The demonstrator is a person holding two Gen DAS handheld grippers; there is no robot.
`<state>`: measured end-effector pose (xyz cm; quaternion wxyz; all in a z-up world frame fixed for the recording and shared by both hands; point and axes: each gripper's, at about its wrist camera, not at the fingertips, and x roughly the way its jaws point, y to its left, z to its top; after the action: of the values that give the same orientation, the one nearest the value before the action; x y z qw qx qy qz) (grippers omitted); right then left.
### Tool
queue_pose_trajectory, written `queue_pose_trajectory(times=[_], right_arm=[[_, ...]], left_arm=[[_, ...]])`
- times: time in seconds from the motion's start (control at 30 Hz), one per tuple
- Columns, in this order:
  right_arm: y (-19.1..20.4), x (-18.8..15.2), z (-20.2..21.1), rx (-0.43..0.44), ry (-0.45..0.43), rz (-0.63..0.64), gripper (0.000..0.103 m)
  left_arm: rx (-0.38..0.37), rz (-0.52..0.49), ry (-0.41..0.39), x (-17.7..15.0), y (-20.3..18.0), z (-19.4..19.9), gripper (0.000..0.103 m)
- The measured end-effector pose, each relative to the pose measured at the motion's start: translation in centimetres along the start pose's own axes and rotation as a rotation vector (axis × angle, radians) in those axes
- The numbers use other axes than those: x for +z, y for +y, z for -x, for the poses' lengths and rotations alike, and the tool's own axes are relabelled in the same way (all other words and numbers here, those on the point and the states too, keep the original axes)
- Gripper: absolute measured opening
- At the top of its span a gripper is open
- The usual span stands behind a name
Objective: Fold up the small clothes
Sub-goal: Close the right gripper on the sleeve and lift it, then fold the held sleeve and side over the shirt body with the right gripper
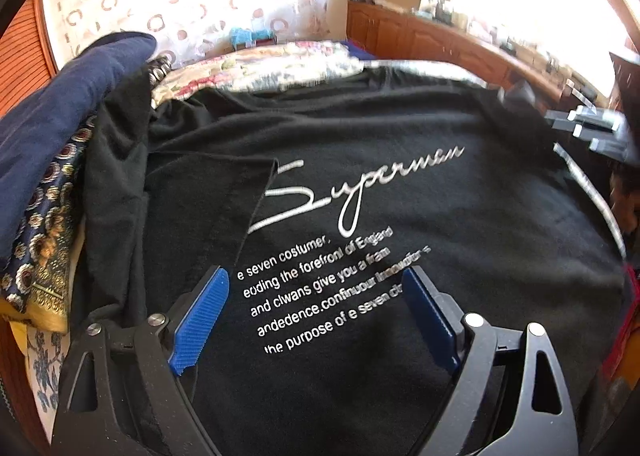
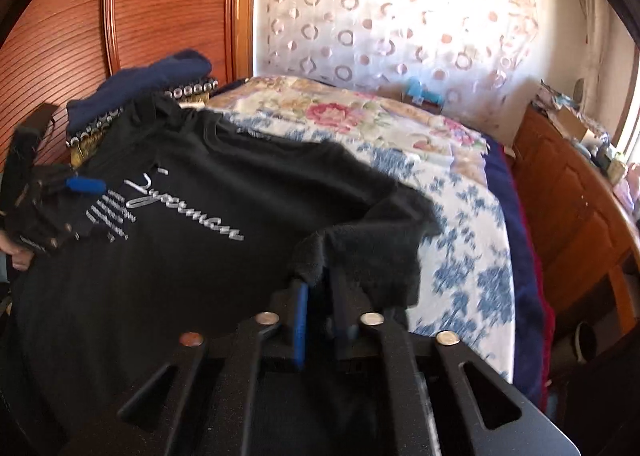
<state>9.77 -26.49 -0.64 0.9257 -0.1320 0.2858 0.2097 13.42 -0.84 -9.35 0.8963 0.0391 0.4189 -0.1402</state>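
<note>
Now, black T-shirt [image 1: 360,184] spread on floral bedspread [image 2: 460,192], left gripper [image 1: 316,284] spread wide above print, right gripper [image 2: 320,284] pinching sleeve.

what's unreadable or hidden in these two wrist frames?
- Black printed T-shirt: the first letters of its small text lines are hidden under a folded flap, left wrist view.
- Right gripper: fingertips buried in the bunched sleeve, right wrist view.
- Left gripper: open above the print; contact with the cloth unclear.
- Wooden dresser: the clutter on top is blurred and washed out by window glare.
</note>
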Motion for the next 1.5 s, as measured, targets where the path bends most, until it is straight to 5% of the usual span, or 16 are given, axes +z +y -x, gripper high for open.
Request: queue_pose_trajectory(times=[0.1,0.43,0.77,0.83,0.9,1.5], right_arm=[[-0.5,-0.7,0.7,-0.012,-0.001,-0.037,0.047],[-3.5,-1.4,4.5,-0.034,-0.025,-0.181,0.047],[-4.3,1.7,-0.8,0.020,0.051,-0.214,0.047],[-4.1,2.3,-1.6,0.016,0.060,-0.210,0.037],[-3.5,2.9,-1.7,0.039,0.066,-0.183,0.006],[2.8,8.2,1.2,0.182,-0.091,-0.030,0.002]], left_arm=[[-0.018,0.020,-0.078,0.0,0.0,2.3,0.090],[-0.001,0.036,-0.217,0.0,-1.4,6.8,0.090],[-0.014,0.018,-0.226,-0.5,-2.6,6.9,0.090],[-0.018,0.016,-0.227,-0.7,-2.7,6.9,0.090],[-0.013,0.016,-0.226,-0.8,-2.7,6.9,0.090],[-0.008,0.054,-0.235,-1.3,-1.8,7.1,0.090]])
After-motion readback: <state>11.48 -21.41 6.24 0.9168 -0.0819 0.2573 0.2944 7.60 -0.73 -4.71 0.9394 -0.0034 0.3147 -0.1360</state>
